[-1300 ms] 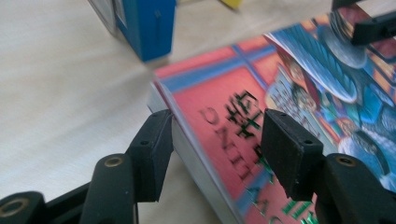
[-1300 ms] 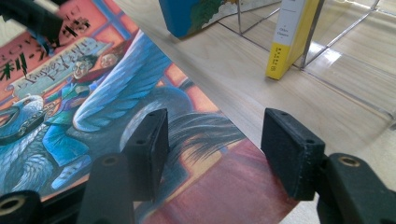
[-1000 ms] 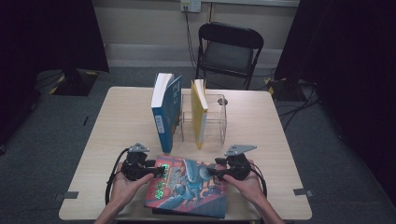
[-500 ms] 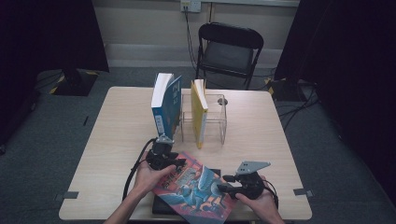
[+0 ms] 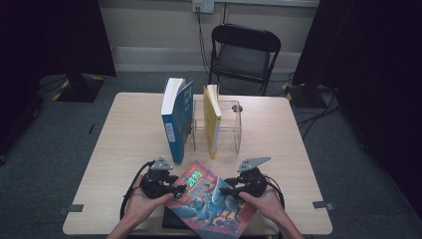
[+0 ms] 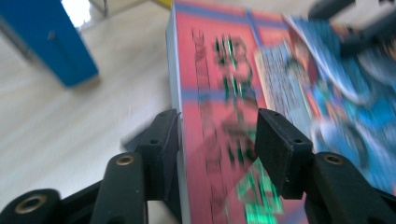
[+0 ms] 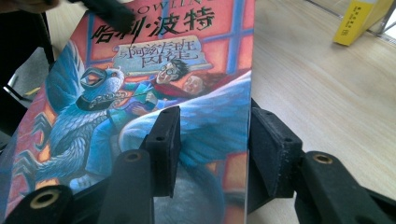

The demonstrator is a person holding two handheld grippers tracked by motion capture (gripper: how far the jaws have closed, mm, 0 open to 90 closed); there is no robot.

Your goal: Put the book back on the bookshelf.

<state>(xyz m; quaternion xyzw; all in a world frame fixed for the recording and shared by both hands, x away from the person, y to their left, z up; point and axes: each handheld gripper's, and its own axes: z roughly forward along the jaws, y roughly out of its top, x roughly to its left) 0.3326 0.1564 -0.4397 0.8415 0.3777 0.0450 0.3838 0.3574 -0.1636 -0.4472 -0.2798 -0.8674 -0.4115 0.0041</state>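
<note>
so the illustrated paperback (image 5: 211, 201) sits at the table's (image 5: 119, 149) near edge, just in front of the upright blue book (image 5: 176, 119). left gripper (image 5: 180, 189) has just eased its jaws wider but pinches the spine side, right gripper (image 5: 224, 191) pinches the opposite edge

Illustrated book cover (image 7: 154, 93), near table's front edge: Chinese title 哈利·波特 along top; scroll lettering beneath, unclear.
</note>
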